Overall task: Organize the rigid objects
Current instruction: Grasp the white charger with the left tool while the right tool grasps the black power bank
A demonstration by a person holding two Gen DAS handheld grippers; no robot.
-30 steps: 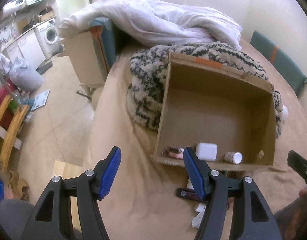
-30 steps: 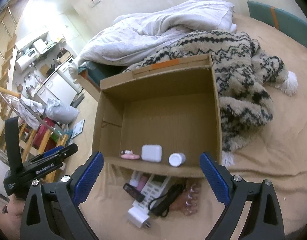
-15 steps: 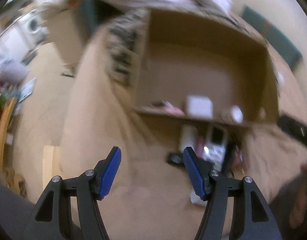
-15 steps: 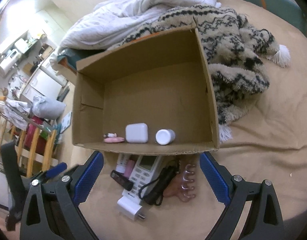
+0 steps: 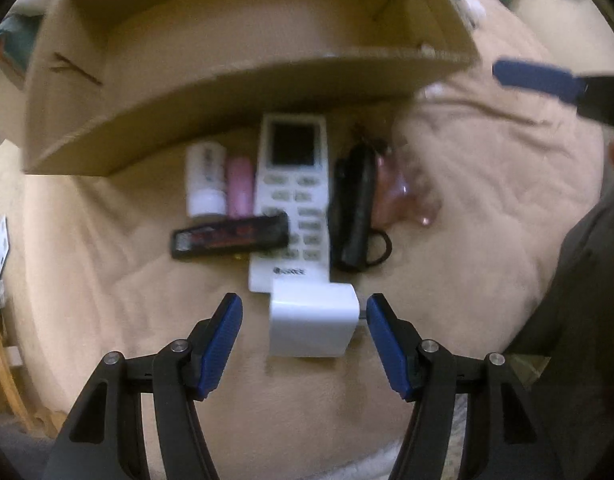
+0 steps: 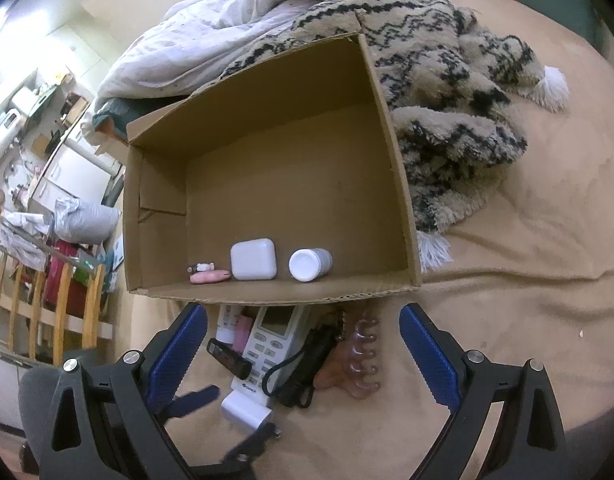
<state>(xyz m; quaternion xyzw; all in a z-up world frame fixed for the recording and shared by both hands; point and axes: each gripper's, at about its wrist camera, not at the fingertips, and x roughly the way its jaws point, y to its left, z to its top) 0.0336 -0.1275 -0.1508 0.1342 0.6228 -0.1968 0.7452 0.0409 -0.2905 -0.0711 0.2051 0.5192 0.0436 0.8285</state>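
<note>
Now left gripper (image 5: pixel 303 322) spread, unclenched, charger (image 5: pixel 312 320) between its pads, untouched. Right gripper (image 6: pixel 303 344) wide, empty. Advice: centre, squeeze flat sides, lift to box (image 6: pixel 391 136) ahead.

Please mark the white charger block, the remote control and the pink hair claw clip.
white charger block (image 5: pixel 312 320), left wrist view, middle of its top face.
remote control (image 5: pixel 293 184), left wrist view, upper keypad below the screen.
pink hair claw clip (image 6: pixel 361 354), right wrist view, on its teeth.
</note>
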